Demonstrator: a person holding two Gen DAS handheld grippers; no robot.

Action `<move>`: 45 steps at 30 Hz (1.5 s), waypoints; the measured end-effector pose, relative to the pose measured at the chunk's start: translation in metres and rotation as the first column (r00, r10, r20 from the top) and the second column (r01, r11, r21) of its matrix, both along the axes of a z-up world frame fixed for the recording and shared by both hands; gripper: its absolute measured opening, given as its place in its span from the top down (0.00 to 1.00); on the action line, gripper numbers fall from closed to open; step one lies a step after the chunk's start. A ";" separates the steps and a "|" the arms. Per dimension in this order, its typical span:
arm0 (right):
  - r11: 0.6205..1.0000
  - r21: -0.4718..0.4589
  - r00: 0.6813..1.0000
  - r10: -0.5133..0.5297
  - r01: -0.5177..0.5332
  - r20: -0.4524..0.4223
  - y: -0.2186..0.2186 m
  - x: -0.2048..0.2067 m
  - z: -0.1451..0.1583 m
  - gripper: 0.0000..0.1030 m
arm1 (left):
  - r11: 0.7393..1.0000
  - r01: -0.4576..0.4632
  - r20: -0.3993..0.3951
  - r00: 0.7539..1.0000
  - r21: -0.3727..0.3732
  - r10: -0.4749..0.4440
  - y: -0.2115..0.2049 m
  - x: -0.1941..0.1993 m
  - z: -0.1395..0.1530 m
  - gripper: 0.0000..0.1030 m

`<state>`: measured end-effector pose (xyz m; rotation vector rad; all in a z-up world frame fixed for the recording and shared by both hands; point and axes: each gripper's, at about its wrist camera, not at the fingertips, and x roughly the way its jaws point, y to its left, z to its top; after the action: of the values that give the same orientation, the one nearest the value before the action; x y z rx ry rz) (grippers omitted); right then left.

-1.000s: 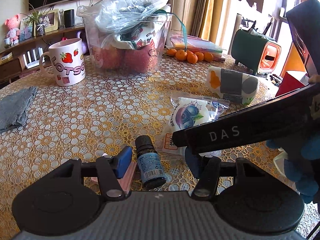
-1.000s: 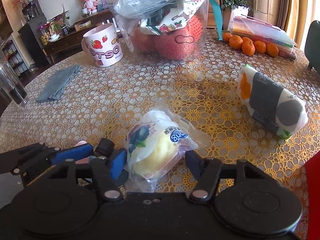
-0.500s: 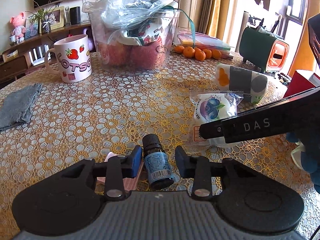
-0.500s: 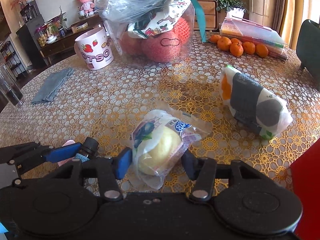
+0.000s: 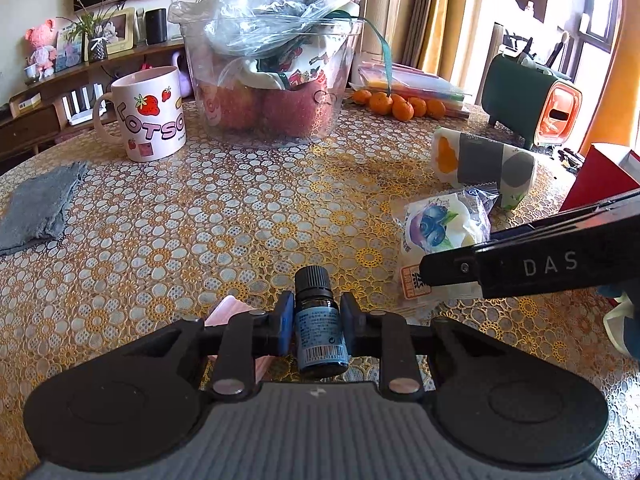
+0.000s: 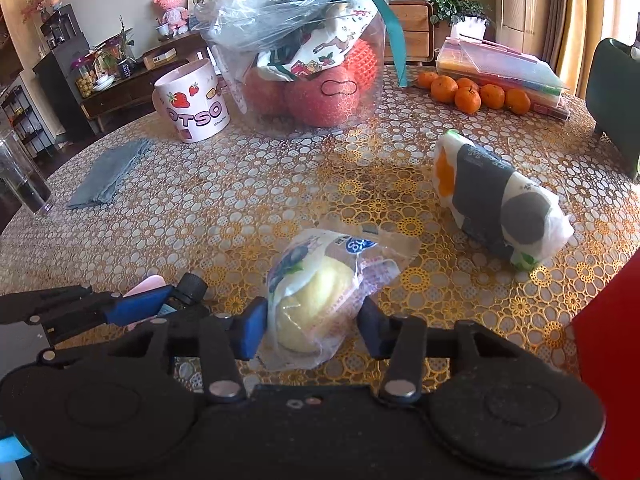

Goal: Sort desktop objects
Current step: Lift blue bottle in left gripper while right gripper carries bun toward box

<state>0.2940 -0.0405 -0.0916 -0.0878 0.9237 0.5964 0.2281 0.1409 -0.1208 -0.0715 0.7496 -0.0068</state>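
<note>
1. At six o'clock in the left wrist view, the left gripper (image 5: pixel 316 326) is clamped on a small dark bottle (image 5: pixel 319 322) with a blue label; both blue pads press its sides, and its black cap points toward twelve o'clock.
2. Beneath the bottle, a pink flat object (image 5: pixel 224 314) peeks out at the left finger, on the lace-patterned table (image 5: pixel 200 216).
3. At six o'clock in the right wrist view, the right gripper (image 6: pixel 312 322) straddles a bagged bun with a blueberry print (image 6: pixel 320 292). Its jaws are closing; the left pad touches the wrapper and the right pad stands just clear.
4. From the bun, a patterned tissue pack (image 6: pixel 500 204) lies at two o'clock, and a clear tub of apples (image 6: pixel 316 80) stands at twelve o'clock beside a strawberry mug (image 6: pixel 194 104).
5. Risks, as a judgement: the bottle's smooth round body could twist or slide out if the lift is hurried. The slack wrapper may crumple without securing the bun, or a hard squeeze could flatten the soft bread. The two grippers sit close, so either lift could knock the other.
</note>
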 end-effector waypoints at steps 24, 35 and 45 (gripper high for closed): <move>1.000 -0.001 1.000 0.010 -0.010 0.002 -0.071 -0.058 0.032 0.55 | 0.994 -0.048 -0.002 0.999 -0.099 0.048 -0.021 -0.032 0.024 0.78; 1.000 0.020 1.000 0.007 -0.008 0.015 -0.097 -0.077 0.052 0.56 | 0.992 0.003 0.038 0.999 -0.127 0.002 -0.052 -0.045 0.057 0.78; 0.999 0.050 0.998 -0.023 0.020 0.056 -0.143 -0.098 0.083 0.56 | 0.987 0.108 0.106 0.990 -0.121 -0.096 -0.112 -0.048 0.100 0.78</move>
<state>0.1963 -0.1831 -0.0086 -0.0503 0.8539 0.5932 0.1797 0.0284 -0.0203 -0.1522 0.6512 -0.1547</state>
